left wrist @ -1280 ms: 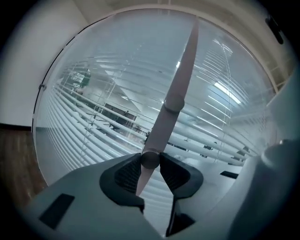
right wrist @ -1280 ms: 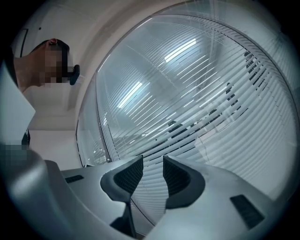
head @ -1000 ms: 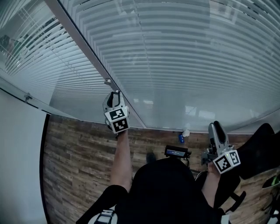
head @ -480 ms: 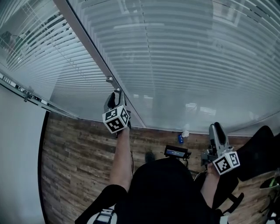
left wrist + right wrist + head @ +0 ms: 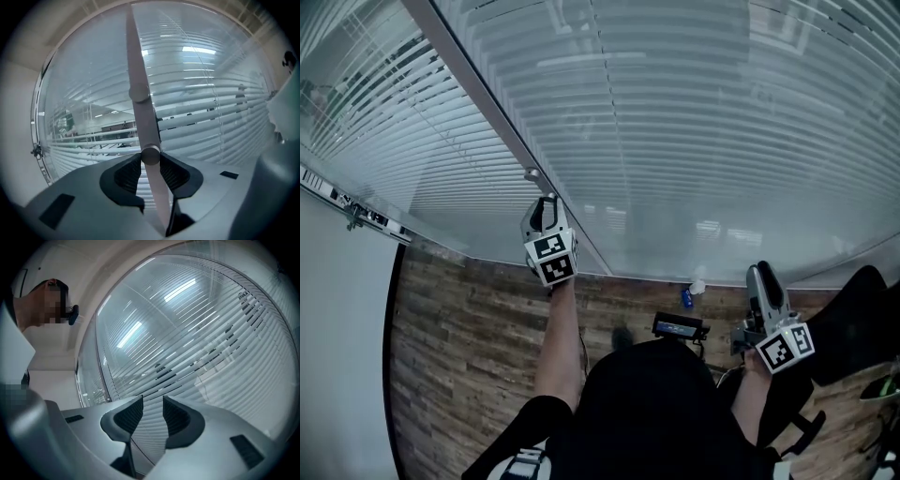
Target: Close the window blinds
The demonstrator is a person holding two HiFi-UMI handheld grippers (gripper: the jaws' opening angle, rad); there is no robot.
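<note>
Tilt wand [image 5: 140,117] is pinched between the pads of the left tool [image 5: 546,204], whose jaws have just been closing on it. Right tool [image 5: 761,274] is kept lower down, empty, only narrowly parted. Window blinds [image 5: 703,141] are hung right behind the wand.

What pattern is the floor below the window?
The floor is brown wood-look planks in staggered rows; the head view shows it best.

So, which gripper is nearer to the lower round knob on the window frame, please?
Left. The left gripper has the lower knob between its jaws, which have just been closing on it; the right gripper hangs empty, far below and right of it.
</note>
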